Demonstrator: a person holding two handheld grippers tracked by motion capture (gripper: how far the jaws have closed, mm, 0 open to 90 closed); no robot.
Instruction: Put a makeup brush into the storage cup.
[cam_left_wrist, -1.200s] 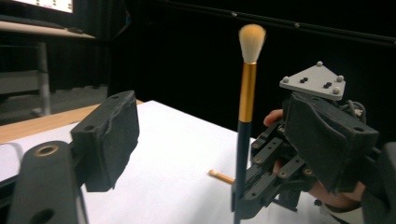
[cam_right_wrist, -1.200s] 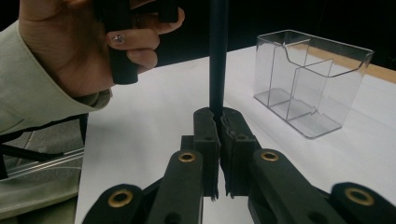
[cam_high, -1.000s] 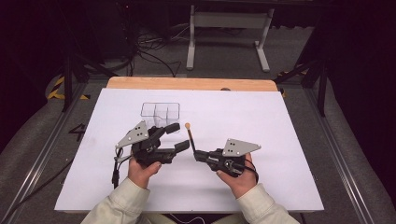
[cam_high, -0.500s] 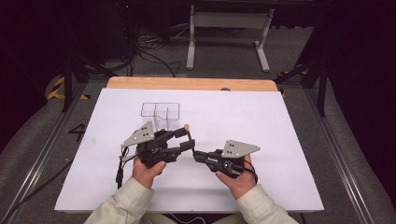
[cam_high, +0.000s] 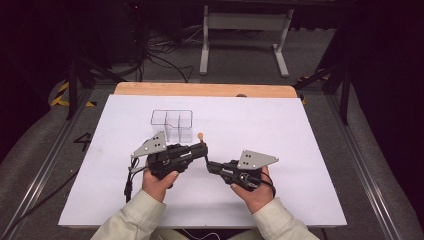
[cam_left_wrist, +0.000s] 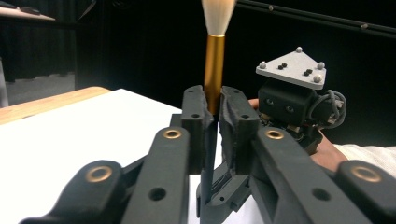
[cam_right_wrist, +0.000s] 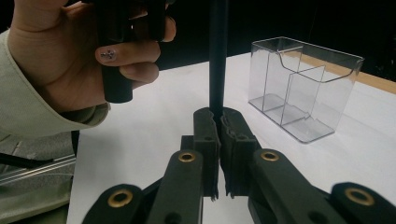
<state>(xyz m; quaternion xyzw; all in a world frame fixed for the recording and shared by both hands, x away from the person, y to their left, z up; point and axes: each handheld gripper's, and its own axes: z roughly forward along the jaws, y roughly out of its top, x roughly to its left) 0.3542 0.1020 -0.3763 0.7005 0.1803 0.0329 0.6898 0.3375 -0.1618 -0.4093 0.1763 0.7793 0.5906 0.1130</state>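
From the high view, we saw both hands low over the white table (cam_high: 300, 150). The left gripper (cam_high: 202, 150) pointed toward the right gripper (cam_high: 210, 166), and their tips nearly met near the middle of the sheet. A makeup brush (cam_high: 201, 141) stood upright where they met, its pale tuft at the top, just in front of a clear organizer (cam_high: 172, 122) that sat on the sheet toward the far side. Each gripper carried a grey three-cornered plate on top, and a light sleeve (cam_high: 135, 220) came in from the bottom edge.

In the left gripper view, we found the left gripper (cam_left_wrist: 212, 109) with its jaws just closed narrow onto the brush (cam_left_wrist: 214, 65). The pads pressed the lower end of the gold ferrule, which rose straight up between them, with the cream bristles blurring out at the top edge. The dark handle ran down between the jaws. Behind it sat the right gripper (cam_left_wrist: 219, 186), held in a hand (cam_left_wrist: 327, 154), its own jaws on the handle below.

In the right gripper view, we saw the right gripper (cam_right_wrist: 218, 123) drawn narrow on the black handle of the brush (cam_right_wrist: 217, 56), which stood upright out of the pads. The other hand (cam_right_wrist: 60, 65) held its tool at upper left. The organizer (cam_right_wrist: 303, 88) stood to the right on the table (cam_right_wrist: 154, 126), apart from the brush, its compartments bare as far as we could tell.
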